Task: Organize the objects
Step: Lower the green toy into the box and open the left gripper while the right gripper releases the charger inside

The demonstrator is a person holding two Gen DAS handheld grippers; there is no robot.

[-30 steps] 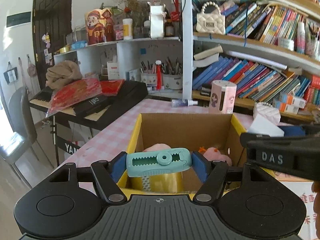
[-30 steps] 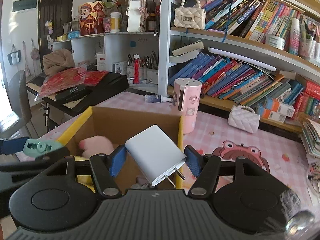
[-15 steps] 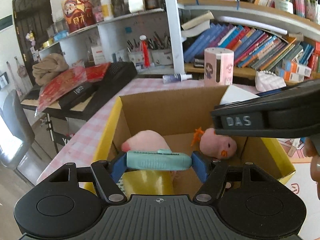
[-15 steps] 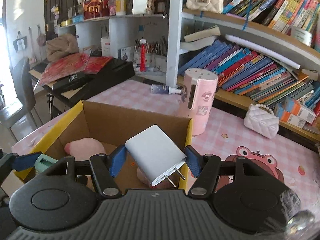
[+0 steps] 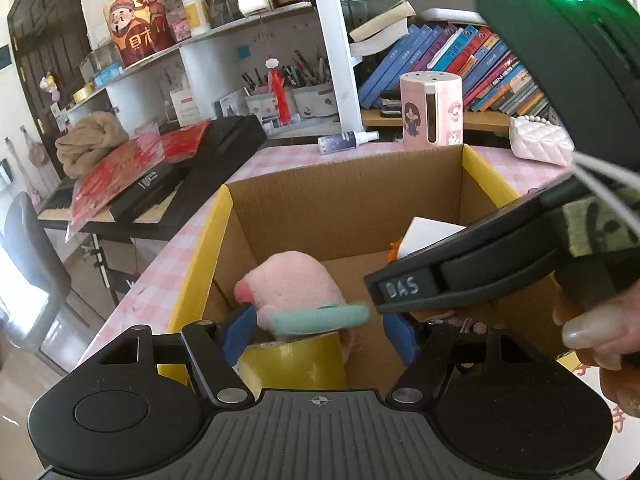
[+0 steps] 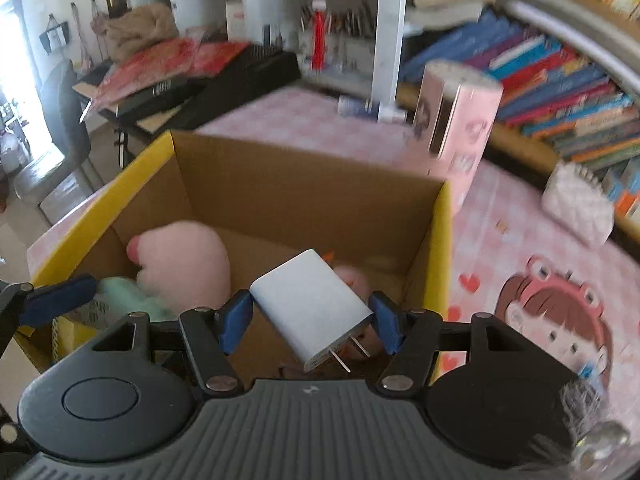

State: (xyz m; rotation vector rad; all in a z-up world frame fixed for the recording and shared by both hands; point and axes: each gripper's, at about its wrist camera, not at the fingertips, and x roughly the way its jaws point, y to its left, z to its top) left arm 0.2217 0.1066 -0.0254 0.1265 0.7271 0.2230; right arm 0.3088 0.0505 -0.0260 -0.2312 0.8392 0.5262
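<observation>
While both my grippers hang over the open cardboard box [image 5: 348,196], my left gripper [image 5: 320,330] has just been opening: its blue pads [image 5: 239,330] stand apart from the teal tape dispenser [image 5: 320,317], which lies between them on its side. A clear gap shows at the right pad; at the left one the dispenser sits close, and I cannot tell whether it touches. The dispenser lies just above a yellow tape roll [image 5: 294,364] and against a pink plush toy [image 5: 290,280] inside the box.

My right gripper [image 6: 312,322] is partly closed on a white wall charger [image 6: 310,306], both pads pressing its sides. The charger sits tilted, its two metal prongs pointing down toward me, over the right half of the box. From my left camera the right gripper's black body crosses in front, my fingers [image 5: 592,330] on its handle.

The box stands on a pink checked tablecloth [image 6: 320,120], with a pink cylindrical holder [image 6: 456,136] just behind its far corner.
</observation>
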